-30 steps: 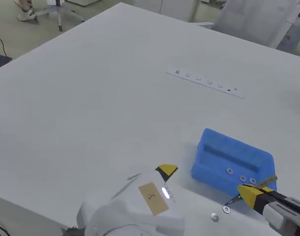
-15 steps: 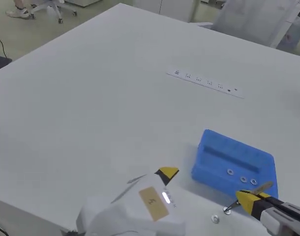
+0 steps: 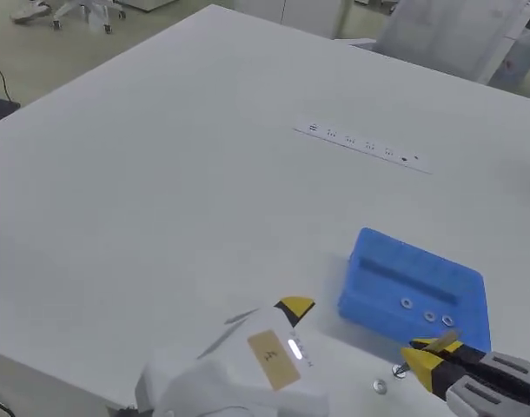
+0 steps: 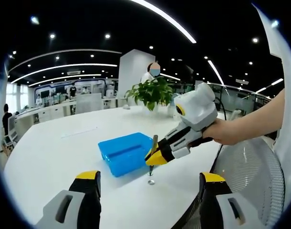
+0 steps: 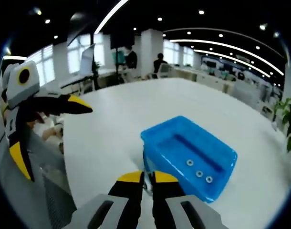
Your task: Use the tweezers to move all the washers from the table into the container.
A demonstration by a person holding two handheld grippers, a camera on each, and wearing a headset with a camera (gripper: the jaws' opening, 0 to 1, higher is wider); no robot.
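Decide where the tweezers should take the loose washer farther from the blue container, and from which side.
Probably the ring's rim, one tip through the hole, coming from above: the washer lies flat on the table, so its sides offer no edge. The right claw holds the tweezers beside it.

Bright even ceiling light, soft shadows, fisheye-warped edges

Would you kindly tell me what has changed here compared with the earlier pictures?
The right tool, shut on the thin metal tweezers, slid slightly leftward in the head view, the tweezer tip staying by the two small metal washers on the white table. Nothing was picked up or released. The open left tool, the blue plastic container and the three washers inside it stayed put.
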